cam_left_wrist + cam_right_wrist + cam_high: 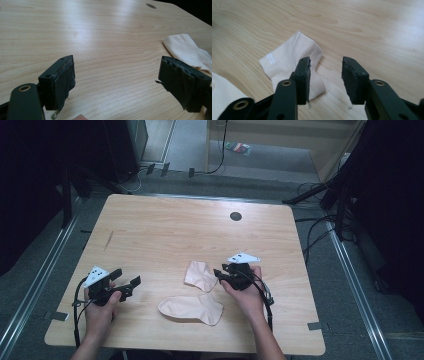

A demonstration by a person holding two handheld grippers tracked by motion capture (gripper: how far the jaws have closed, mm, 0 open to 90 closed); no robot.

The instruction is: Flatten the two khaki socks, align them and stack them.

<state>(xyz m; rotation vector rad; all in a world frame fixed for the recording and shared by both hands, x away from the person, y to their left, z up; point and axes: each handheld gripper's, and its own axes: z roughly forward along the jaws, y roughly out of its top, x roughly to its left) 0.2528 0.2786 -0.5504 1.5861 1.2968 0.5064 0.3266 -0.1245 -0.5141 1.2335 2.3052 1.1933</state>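
Observation:
Two pale pink socks lie on the wooden table (165, 227). The smaller sock (200, 276) sits just left of my right gripper (220, 272); the larger sock (192, 308) lies nearer the front edge. In the right gripper view the right gripper (325, 72) is open, its left jaw hovering over the smaller sock (292, 60), with bare wood and the sock's edge in the gap. A corner of the larger sock (222, 95) shows at the lower left. My left gripper (125, 279) rests at the table's left. The left gripper (115, 82) is wide open and empty, with a sock (187, 50) off to its right.
A dark round hole (235, 216) marks the table's far side. Cables and dark stands (320, 195) crowd the floor to the right and behind. Metal floor rails (350, 265) run along both sides of the table.

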